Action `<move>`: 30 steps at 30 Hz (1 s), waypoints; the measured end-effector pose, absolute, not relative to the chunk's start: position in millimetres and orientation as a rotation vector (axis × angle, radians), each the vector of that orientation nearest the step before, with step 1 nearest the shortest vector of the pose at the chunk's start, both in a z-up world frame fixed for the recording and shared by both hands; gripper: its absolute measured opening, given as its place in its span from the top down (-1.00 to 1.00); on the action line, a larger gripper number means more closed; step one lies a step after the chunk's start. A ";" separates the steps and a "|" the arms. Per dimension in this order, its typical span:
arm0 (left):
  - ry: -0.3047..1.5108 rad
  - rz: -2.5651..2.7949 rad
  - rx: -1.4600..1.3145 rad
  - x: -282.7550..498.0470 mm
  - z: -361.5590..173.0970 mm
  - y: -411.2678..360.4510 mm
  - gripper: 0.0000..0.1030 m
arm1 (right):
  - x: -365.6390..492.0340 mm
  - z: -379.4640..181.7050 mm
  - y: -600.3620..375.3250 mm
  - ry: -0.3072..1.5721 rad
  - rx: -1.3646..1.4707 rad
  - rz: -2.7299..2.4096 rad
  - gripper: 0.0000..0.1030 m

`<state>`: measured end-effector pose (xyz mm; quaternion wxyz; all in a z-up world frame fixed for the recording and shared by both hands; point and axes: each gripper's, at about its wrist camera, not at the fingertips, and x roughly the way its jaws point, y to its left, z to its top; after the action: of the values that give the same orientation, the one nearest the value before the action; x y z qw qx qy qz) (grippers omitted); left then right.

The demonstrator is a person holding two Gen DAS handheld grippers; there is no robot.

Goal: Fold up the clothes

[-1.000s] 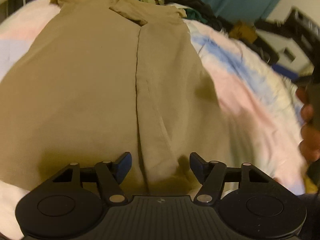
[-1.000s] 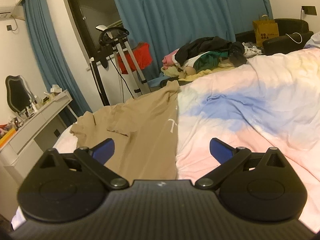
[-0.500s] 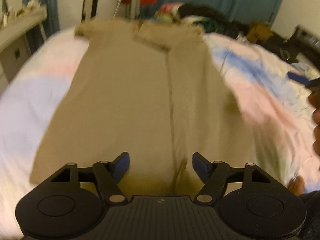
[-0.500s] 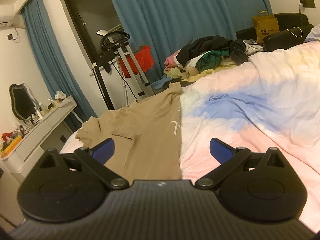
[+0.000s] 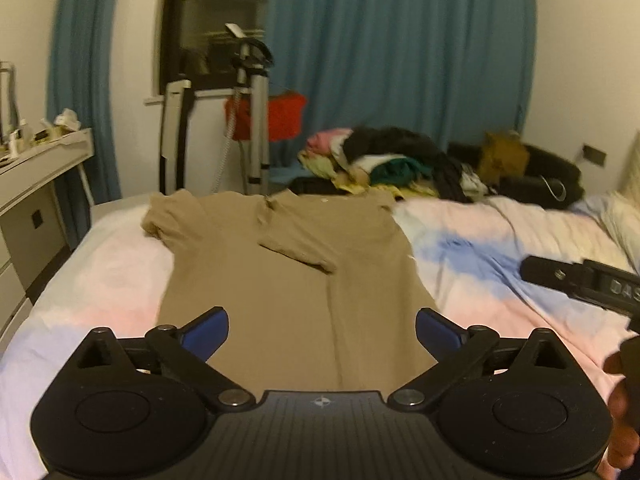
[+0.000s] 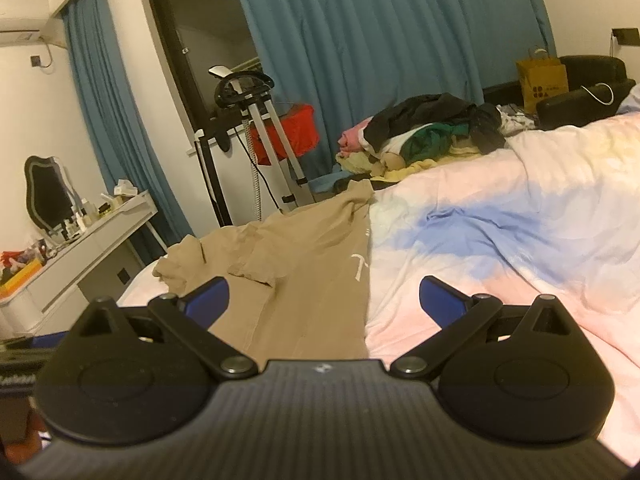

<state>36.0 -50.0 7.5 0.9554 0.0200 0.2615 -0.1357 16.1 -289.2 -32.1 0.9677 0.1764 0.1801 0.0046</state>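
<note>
Right now your left claw (image 5: 322, 330) stands wide apart above the near hem of the tan shirt (image 5: 288, 288); its jaws have just been opening, and nothing is between them, so the blue pads (image 5: 208, 330) press on no cloth. Your right claw (image 6: 324, 300) is spread just as wide and also holds nothing. It hangs over the shirt's right edge, where tan cloth meets the pastel bedcover (image 6: 520, 216).

The shirt lies flat on the bed, lengthwise away from you, with its far end near the bed's far edge. Its right side is folded in over the body, which leaves a long straight seam running down the middle in the left wrist view. One short sleeve (image 5: 296, 240) lies folded across the upper chest; the other sleeve (image 5: 166, 220) sits bunched at the far left corner. A small white mark (image 6: 358, 266) shows near the shirt's right edge in the right wrist view.

Beyond the shirt, a pile of unfolded clothes (image 6: 432, 128) in black, green, pink and yellow rests at the far end of the bed. A white desk (image 6: 100, 236) crowded with small bottles stands at the left, and blue curtains (image 5: 400, 60) hang behind. At the right edge of the left wrist view, part of your right hand (image 5: 620, 408) appears on its black tool.
</note>
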 end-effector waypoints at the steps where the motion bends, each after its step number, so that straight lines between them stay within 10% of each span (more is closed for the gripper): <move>1: 0.538 -0.276 0.039 37.4 4.7 -46.6 -0.96 | 16.8 -33.1 -285.4 0.365 0.341 0.010 -1.00; 13: 0.522 -0.228 -0.034 50.9 3.8 40.5 -0.98 | 111.4 -40.9 -217.2 0.423 0.106 0.141 -0.99; 30: 0.643 -0.199 -0.272 120.0 -70.3 102.7 -0.98 | 394.1 -98.3 35.6 0.546 -0.163 0.508 -0.48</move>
<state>120.0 102.7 -70.3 0.9347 -0.1333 0.3146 -0.0975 394.1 35.6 -98.3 0.9281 -0.0793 0.2663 0.2477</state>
